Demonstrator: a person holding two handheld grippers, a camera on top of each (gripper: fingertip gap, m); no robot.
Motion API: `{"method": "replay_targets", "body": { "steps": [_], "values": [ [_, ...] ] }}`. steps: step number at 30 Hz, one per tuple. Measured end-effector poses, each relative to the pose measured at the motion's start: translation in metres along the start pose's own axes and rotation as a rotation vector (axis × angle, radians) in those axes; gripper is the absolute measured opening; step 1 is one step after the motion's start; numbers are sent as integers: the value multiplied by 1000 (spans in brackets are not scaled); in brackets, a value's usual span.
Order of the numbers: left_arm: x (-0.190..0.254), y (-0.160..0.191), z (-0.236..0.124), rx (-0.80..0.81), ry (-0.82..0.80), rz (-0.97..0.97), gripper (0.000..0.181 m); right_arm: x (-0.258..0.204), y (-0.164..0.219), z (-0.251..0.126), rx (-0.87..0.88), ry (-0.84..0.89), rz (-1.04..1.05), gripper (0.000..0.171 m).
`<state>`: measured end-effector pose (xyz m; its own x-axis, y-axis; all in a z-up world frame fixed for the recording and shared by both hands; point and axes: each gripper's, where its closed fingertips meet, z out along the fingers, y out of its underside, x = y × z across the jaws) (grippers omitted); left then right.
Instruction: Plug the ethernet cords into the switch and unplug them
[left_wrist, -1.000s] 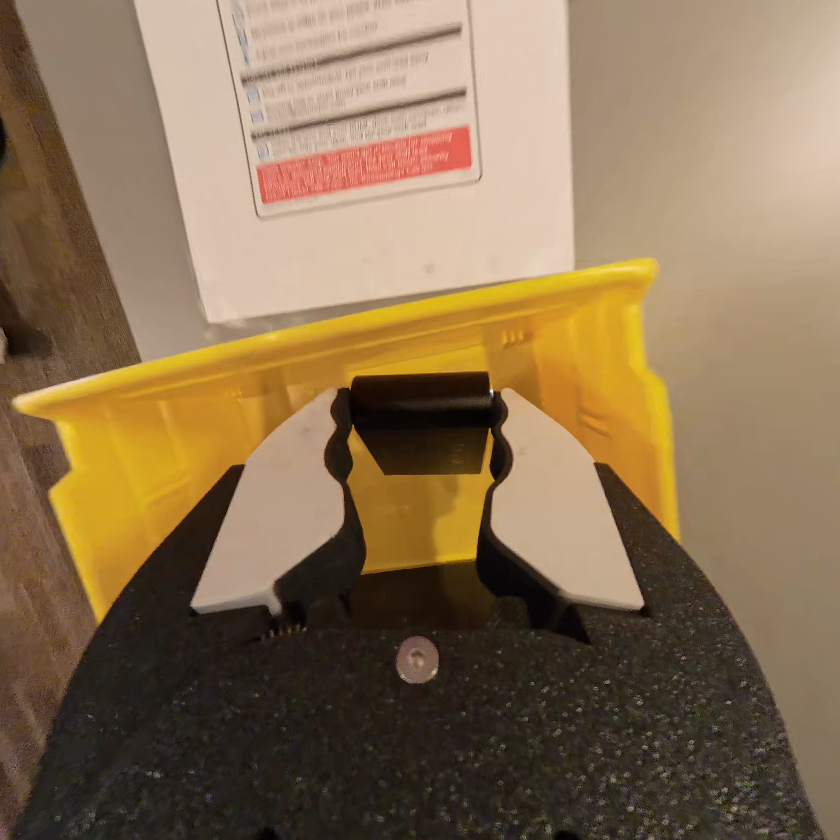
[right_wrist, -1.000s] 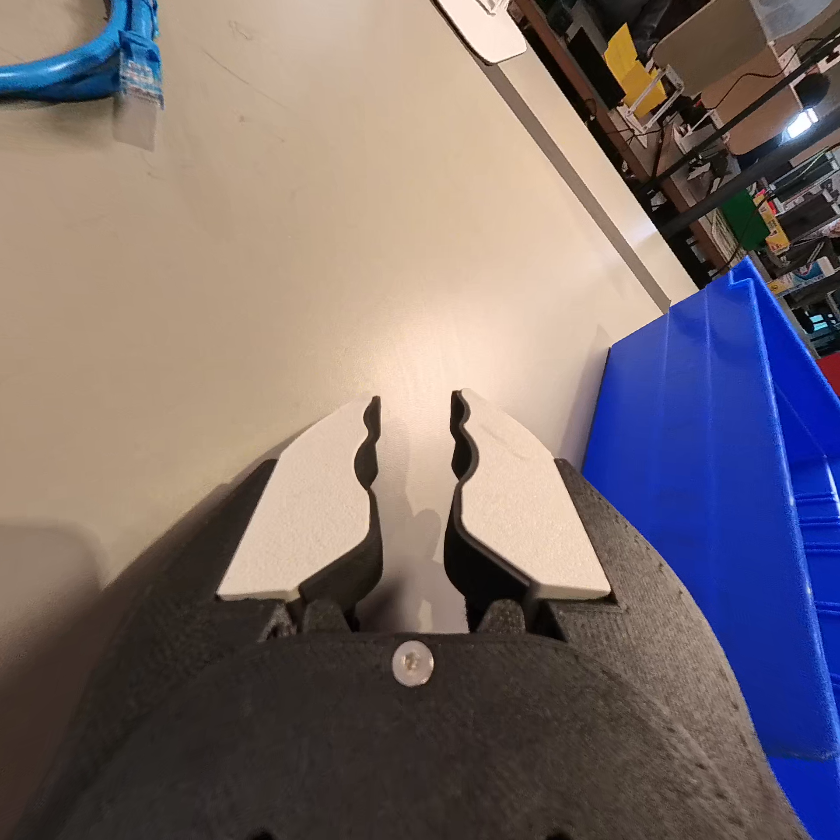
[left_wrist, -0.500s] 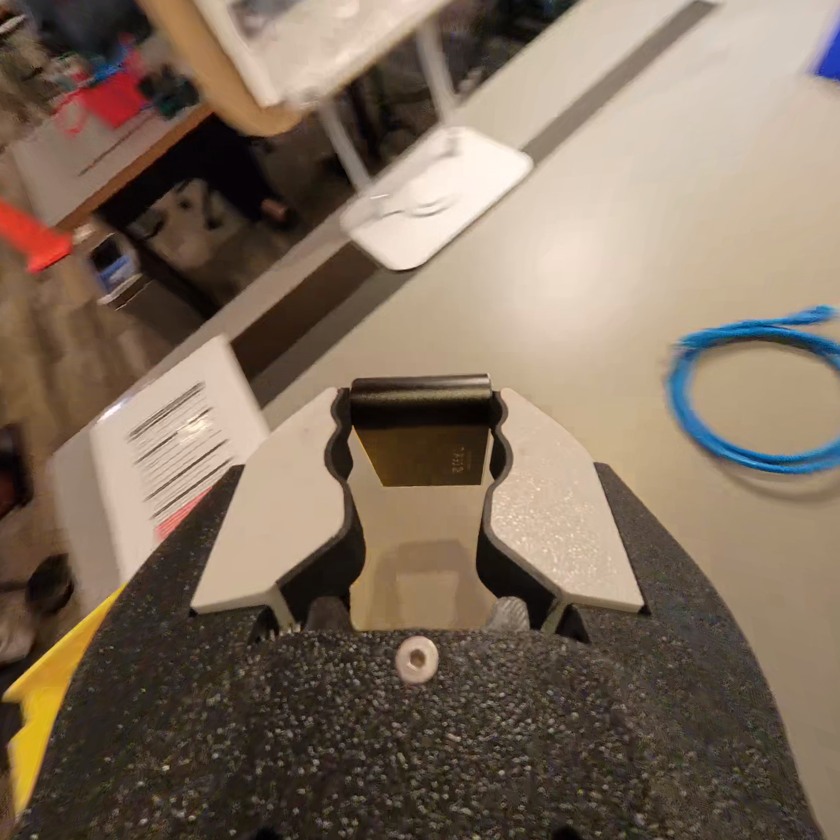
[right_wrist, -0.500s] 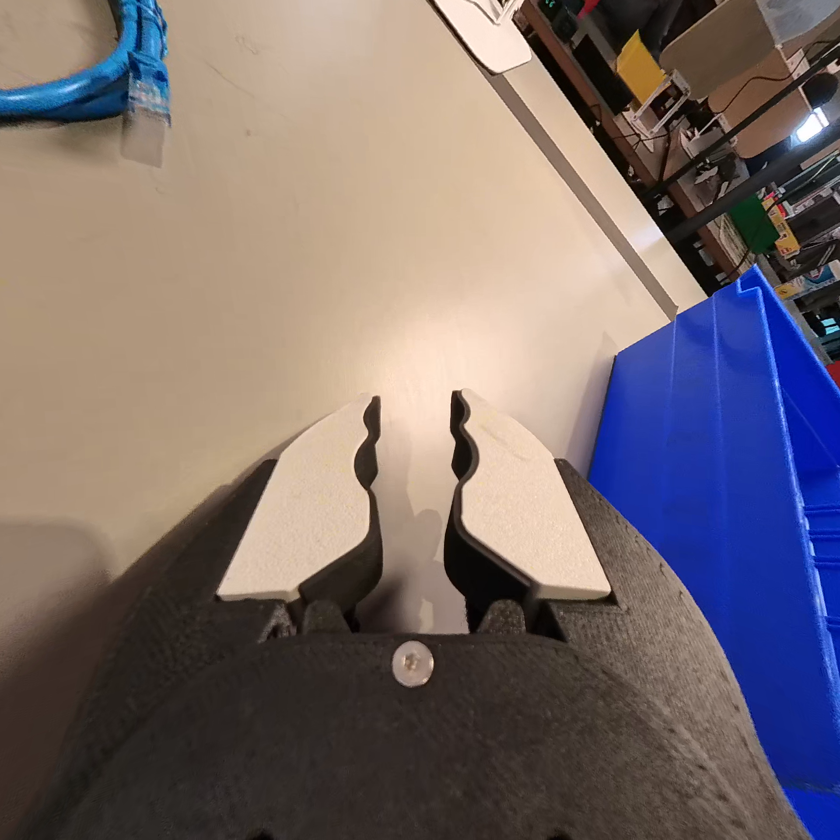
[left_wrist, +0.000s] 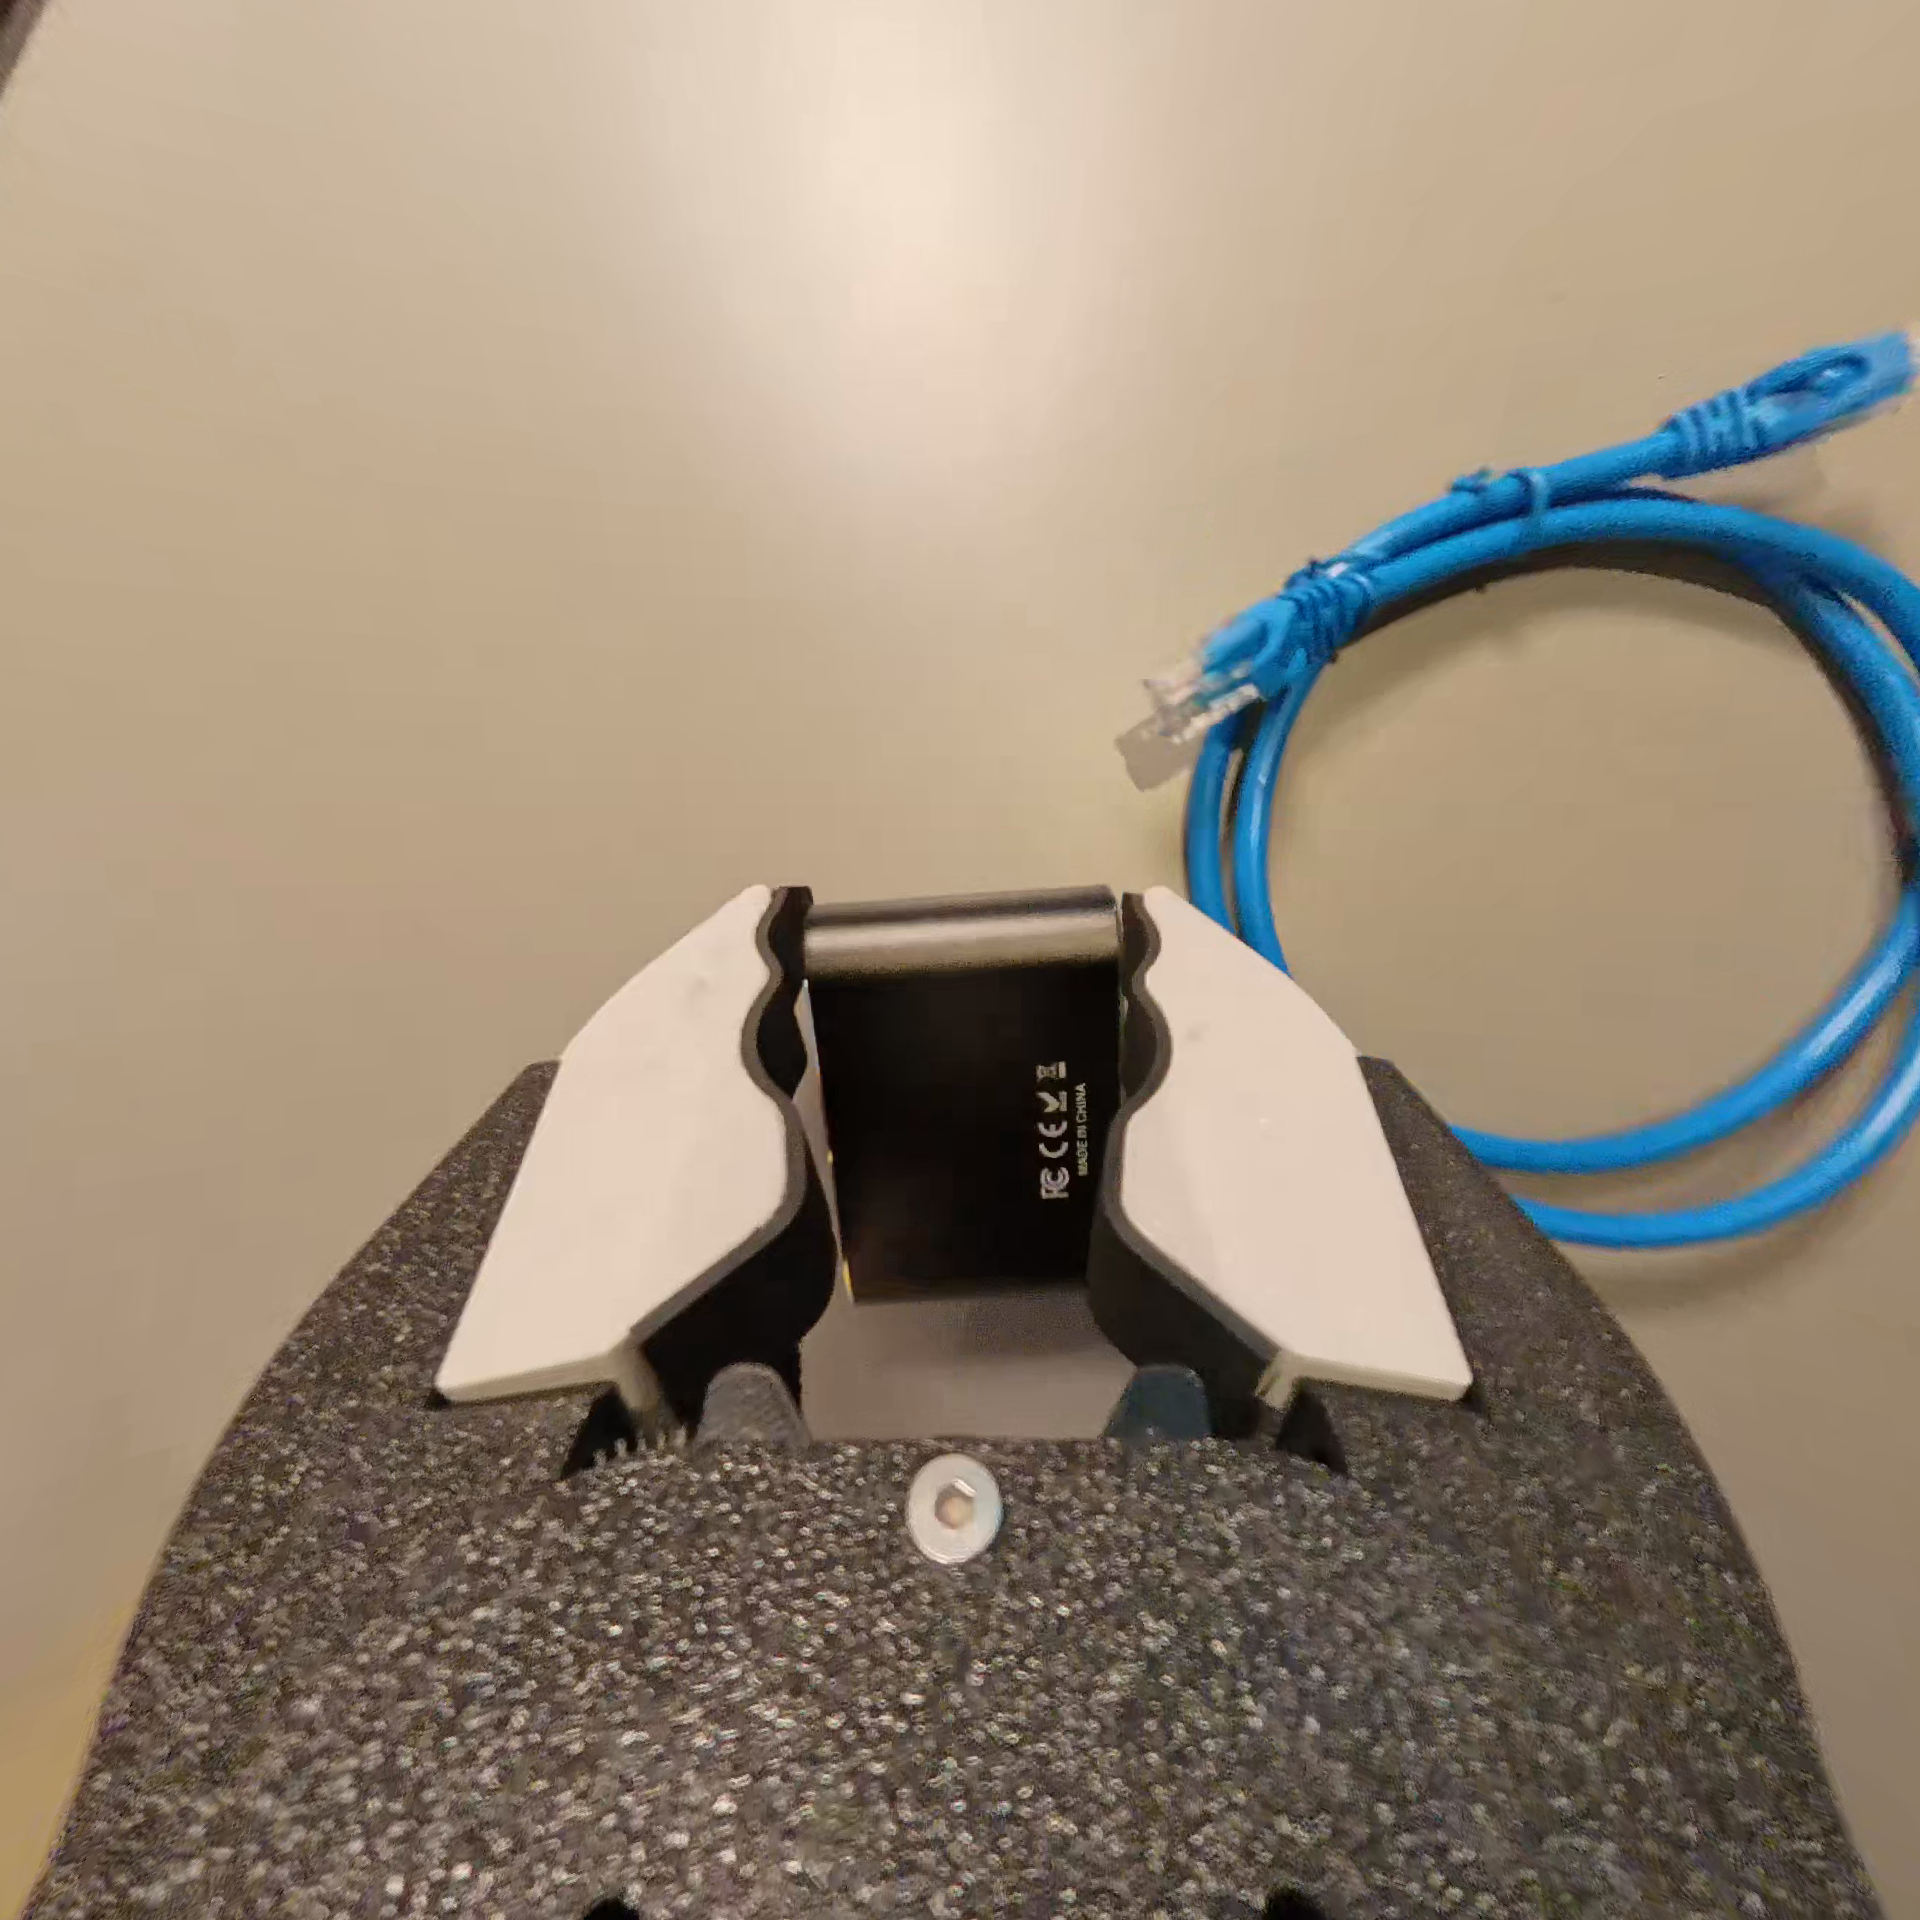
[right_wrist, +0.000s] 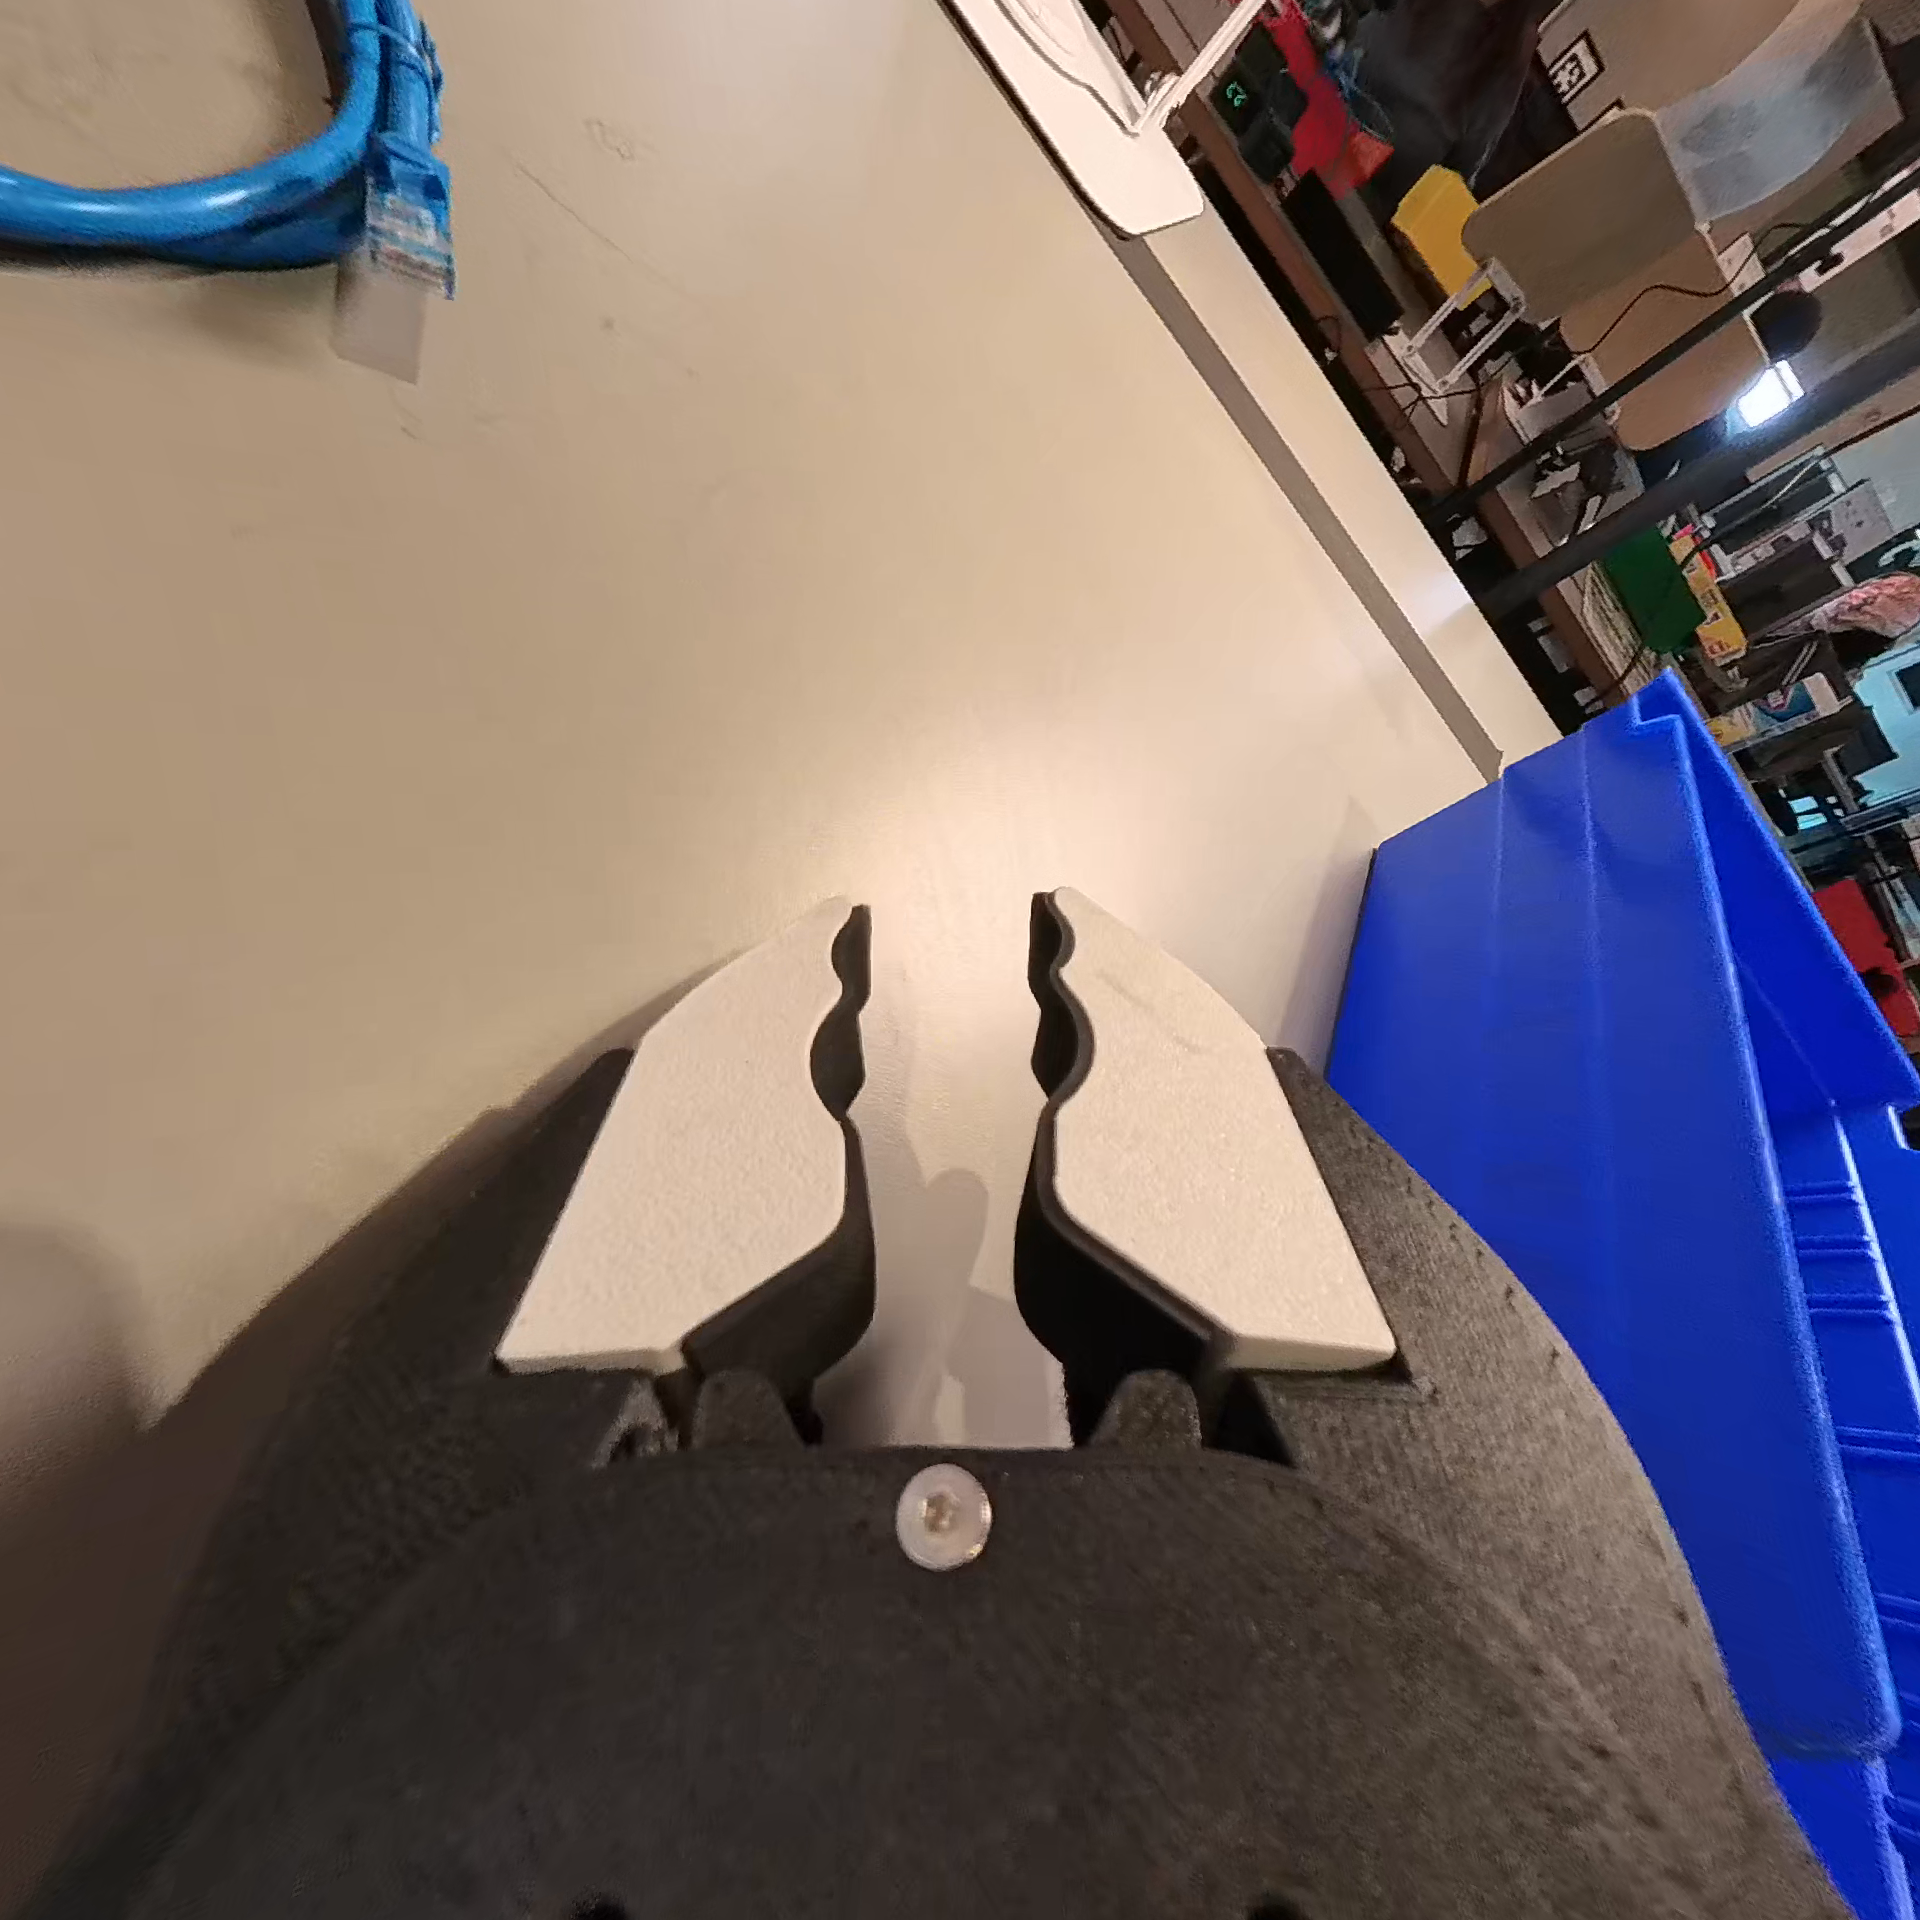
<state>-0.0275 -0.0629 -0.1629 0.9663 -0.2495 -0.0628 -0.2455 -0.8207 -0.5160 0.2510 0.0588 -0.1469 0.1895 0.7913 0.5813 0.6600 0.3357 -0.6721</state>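
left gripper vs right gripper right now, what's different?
Load: the left gripper is shut on the black box-shaped switch; the right gripper holds nothing.
Gap: beige table shows between the right gripper's parted fingers; the switch fills the gap between the left gripper's.
Surroundings: the coiled blue ethernet cord lies to the right of the left gripper; a blue plastic bin sits beside the right gripper.
Shared: both have grey fingers on black bodies, over the same table.

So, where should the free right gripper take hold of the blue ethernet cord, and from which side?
Grip the blue boot just behind the clear plug, probably not the clear tip itself. That end lies flat on the table, free of the coil of the ethernet cord, so the open right gripper can come from above, one finger on each flat side.
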Motion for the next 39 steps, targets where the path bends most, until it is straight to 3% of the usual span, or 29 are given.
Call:
{"method": "replay_targets", "body": {
  "steps": [1,6,10,14,18,22,25,27,31,33,37,39],
  "values": [
    [-1,-1,7,-2,9,-11,60,0,0,0,-2,1,-4,30],
    [-3,-12,24,56,39,-65,60,0,2,2,-11,3,-11,30],
    [4,-17,10,132,27,-43,64,-2,2,3,-19,6,-32,29],
    [9,-16,-42,243,-11,-27,72,-2,2,2,-19,3,-29,30],
    [-6,9,-118,294,-140,-16,73,-2,2,2,-15,0,-29,30],
    [-54,64,-201,240,-379,-89,73,-2,1,1,-7,-6,-26,30],
    [-102,136,-254,70,-593,-168,66,-3,1,2,-8,-14,-22,30],
    [-129,193,-271,-83,-654,-262,63,-3,2,3,-18,-15,-25,29],
    [-168,284,-261,-263,-609,-417,68,-3,2,4,-29,-19,-12,27],
    [-190,307,-248,-279,-609,-444,65,-2,3,6,-38,-18,-5,26],
    [-233,356,-231,-494,-706,-405,65,-1,5,7,-50,-14,7,25],
    [-249,364,-230,-555,-777,-307,49,0,5,7,-52,-12,9,25]
  ]
}}
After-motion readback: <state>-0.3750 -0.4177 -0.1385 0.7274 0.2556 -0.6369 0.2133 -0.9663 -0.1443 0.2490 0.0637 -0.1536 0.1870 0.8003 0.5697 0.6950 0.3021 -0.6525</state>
